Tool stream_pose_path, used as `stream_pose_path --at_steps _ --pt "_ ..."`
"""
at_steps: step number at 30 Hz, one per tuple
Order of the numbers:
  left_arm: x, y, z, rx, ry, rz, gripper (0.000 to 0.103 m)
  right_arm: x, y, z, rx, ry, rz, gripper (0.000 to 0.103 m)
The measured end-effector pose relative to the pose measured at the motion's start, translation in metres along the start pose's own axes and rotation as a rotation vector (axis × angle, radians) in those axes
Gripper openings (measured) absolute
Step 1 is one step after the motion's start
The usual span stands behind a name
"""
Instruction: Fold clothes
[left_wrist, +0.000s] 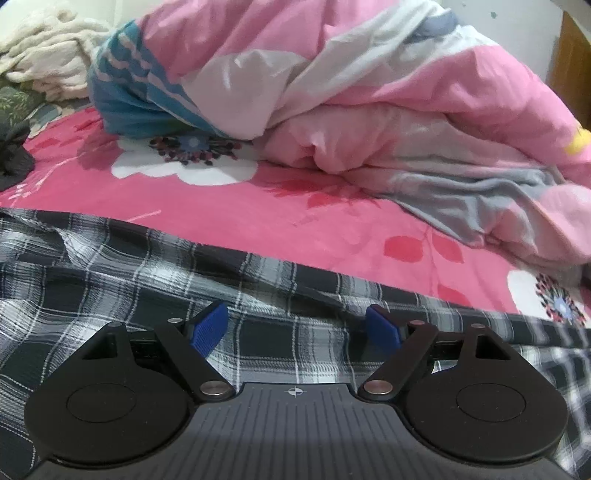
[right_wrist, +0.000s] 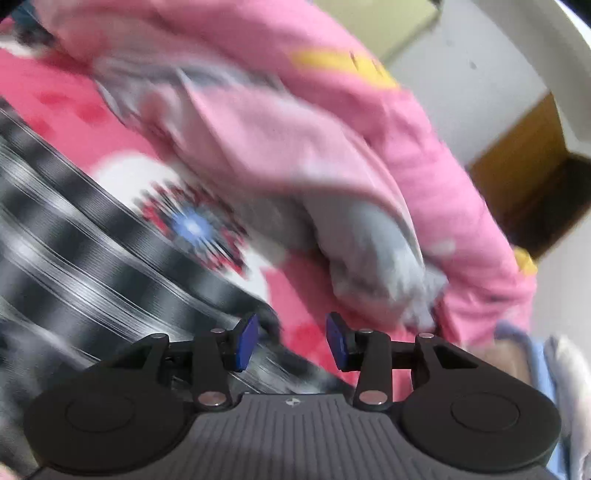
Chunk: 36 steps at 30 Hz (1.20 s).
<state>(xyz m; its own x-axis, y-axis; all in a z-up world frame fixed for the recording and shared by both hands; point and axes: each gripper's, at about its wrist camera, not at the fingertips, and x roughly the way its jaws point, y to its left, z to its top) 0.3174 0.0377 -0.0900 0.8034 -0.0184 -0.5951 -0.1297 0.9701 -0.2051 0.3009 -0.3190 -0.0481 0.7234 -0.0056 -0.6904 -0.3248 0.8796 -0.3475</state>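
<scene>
A: Where was the checked shirt (left_wrist: 147, 280) seen?

B: It was spread on the pink flowered sheet (left_wrist: 221, 206), on the near side of the heaped pink quilt (left_wrist: 332, 92). Wrinkles were seen in it. Whether it was already folded over could not be told.

A: How would it be handled?

B: It was judged to be soft, thin and light. It would bend and slide easily, and it would not break. A hem or a corner would be best taken, with only one layer pinched.

A: Where was it next to the left gripper (left_wrist: 295, 328)?

B: It was seen right under and in front of that gripper. The blue pads (left_wrist: 207, 328) were held wide apart, with nothing between them.

A: And the right gripper (right_wrist: 291, 341)?

B: That view was blurred. The shirt was seen to its left, and the quilt ahead. Its jaws were parted a little less, and nothing was held.
</scene>
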Motion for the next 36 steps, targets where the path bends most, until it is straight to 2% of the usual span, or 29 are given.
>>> stream_pose_path --at_steps 5,6,8,11,16,19,22,26,28,30,33,36 --pt "0.000 0.013 0.006 -0.070 -0.022 0.011 0.082 -0.025 0.044 0.034 -0.018 -0.089 0.210 0.034" --pt "0.000 0.015 0.006 -0.077 -0.020 0.009 0.082 -0.030 0.052 0.041 -0.022 -0.107 0.252 0.028" --pt "-0.001 0.018 0.008 -0.085 -0.018 0.006 0.082 -0.013 0.086 0.058 -0.014 -0.092 0.380 0.022" --pt "-0.003 0.021 0.009 -0.078 -0.018 0.017 0.082 0.027 0.125 0.080 -0.015 -0.054 0.478 0.019" --pt "-0.006 0.031 0.014 -0.106 -0.017 0.022 0.082 0.085 0.138 0.113 0.169 -0.035 0.480 0.015" --pt "-0.010 0.037 0.016 -0.121 -0.028 0.030 0.082 0.092 0.123 0.128 0.297 -0.066 0.336 0.017" --pt "-0.013 0.044 0.019 -0.135 -0.032 0.026 0.082 0.077 0.107 0.128 0.379 -0.083 0.406 0.017" --pt "-0.016 0.047 0.020 -0.129 -0.039 0.042 0.082 0.059 0.117 0.121 0.329 -0.057 0.513 0.018" --pt "-0.017 0.047 0.020 -0.124 -0.040 0.041 0.082 0.062 0.129 0.121 0.315 -0.010 0.527 0.018" --pt "-0.018 0.045 0.019 -0.115 -0.043 0.040 0.082 0.079 0.134 0.120 0.337 0.033 0.461 0.018" --pt "-0.018 0.041 0.019 -0.098 -0.049 0.035 0.082 0.089 0.117 0.117 0.492 0.021 0.346 0.019" --pt "-0.019 0.035 0.018 -0.067 -0.053 0.018 0.082 0.070 0.095 0.103 0.583 -0.016 0.345 0.023"
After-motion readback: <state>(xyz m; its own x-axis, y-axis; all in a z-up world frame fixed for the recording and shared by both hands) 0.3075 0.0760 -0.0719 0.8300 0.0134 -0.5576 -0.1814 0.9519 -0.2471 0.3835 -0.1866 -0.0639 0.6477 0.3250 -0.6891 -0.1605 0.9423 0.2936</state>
